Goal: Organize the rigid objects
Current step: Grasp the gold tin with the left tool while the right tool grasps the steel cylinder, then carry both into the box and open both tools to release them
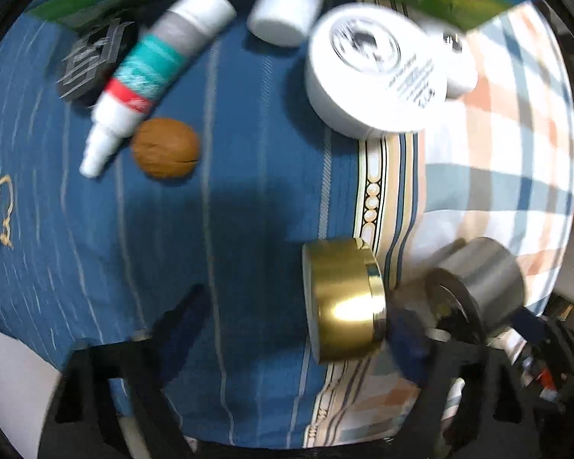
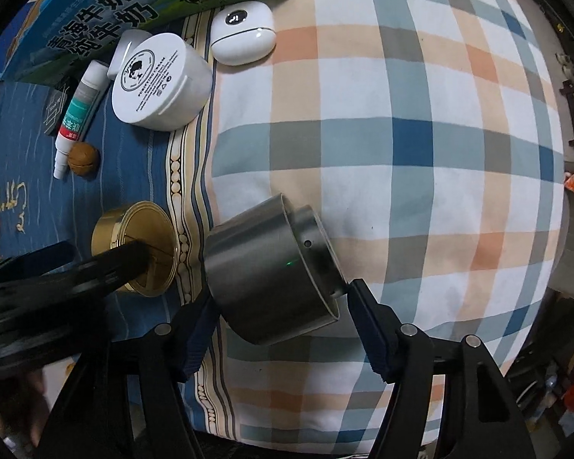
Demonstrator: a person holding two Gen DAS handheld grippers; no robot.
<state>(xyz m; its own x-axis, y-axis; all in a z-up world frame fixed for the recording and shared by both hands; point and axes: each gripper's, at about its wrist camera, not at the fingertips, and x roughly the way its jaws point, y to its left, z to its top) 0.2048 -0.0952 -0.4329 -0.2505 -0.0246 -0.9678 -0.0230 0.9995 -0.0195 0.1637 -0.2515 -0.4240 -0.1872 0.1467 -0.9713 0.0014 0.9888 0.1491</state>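
Observation:
A gold round jar [image 1: 344,298] lies on the blue cloth, between the fingers of my left gripper [image 1: 298,317], which stand wide apart around it; it also shows in the right wrist view [image 2: 134,244]. A silver metal cylinder [image 2: 271,271] sits between the fingers of my right gripper [image 2: 279,321], jaws closed against its sides; it also shows in the left wrist view [image 1: 478,279]. Farther back are a large white cream jar [image 2: 160,84], a spray bottle [image 2: 80,114], a walnut [image 2: 83,160] and a white case [image 2: 245,38].
A small white cap [image 1: 287,4] and a dark patterned block [image 1: 92,61] lie at the back. A green-blue milk carton [image 2: 107,11] lies behind the row. The checked bedding [image 2: 401,134] spreads to the right.

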